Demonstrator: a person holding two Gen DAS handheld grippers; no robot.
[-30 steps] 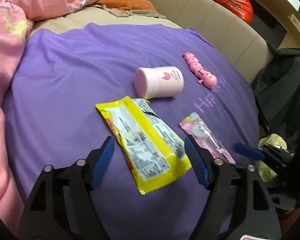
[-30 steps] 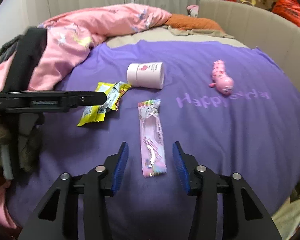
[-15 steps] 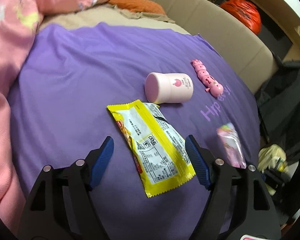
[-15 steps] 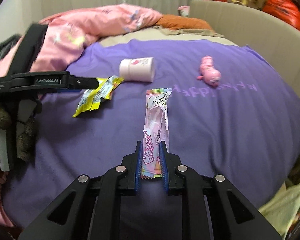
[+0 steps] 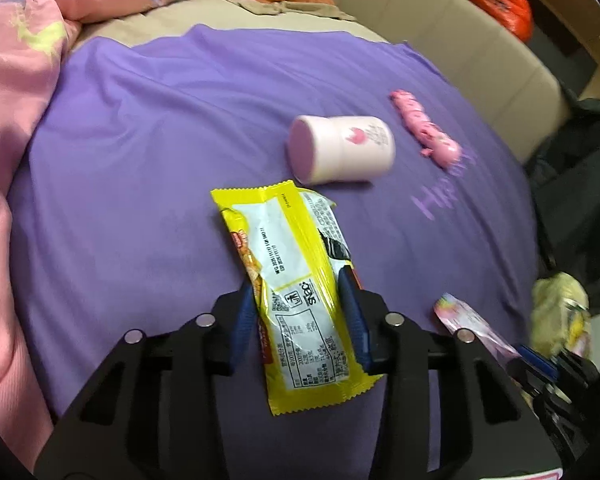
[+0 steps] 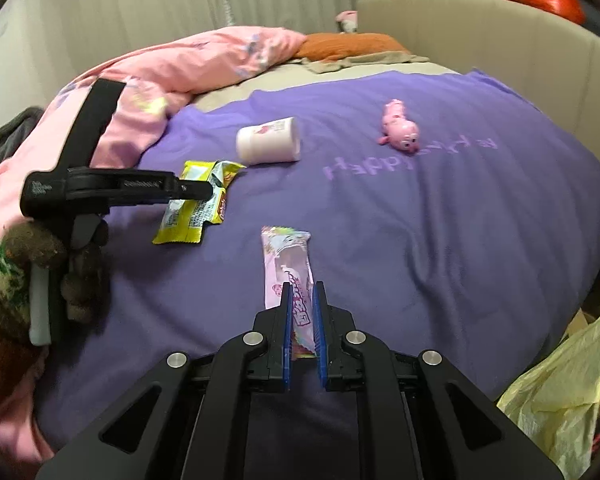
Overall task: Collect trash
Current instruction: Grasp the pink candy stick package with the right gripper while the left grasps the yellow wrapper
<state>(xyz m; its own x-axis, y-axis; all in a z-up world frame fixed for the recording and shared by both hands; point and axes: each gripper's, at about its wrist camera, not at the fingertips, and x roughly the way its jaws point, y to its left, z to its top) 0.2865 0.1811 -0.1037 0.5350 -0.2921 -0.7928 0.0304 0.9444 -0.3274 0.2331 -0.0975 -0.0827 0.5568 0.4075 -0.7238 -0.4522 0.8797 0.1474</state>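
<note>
**Two wrappers gripped on the purple bedspread**

On the purple bedspread (image 5: 140, 200), the left gripper (image 5: 300, 312) clamps a yellow wrapper (image 5: 296, 292). Nearby, the right gripper (image 6: 301, 320) pinches a pink wrapper (image 6: 288, 264). A pink cup (image 6: 268, 146) lies tipped beyond them.

Both grippers are matte black plastic frames with triangular cut-outs, silver round screws along the linkage and blue ribbed pads inside the fingers (image 5: 350, 304) (white lettering marks the left gripper (image 6: 196, 192) sideways).

Soft, even indoor light fell on the purple blanket (image 5: 148, 168), with faint shadows. Fisheye bending darkened the edges. Its right side was motion-blurred.
</note>
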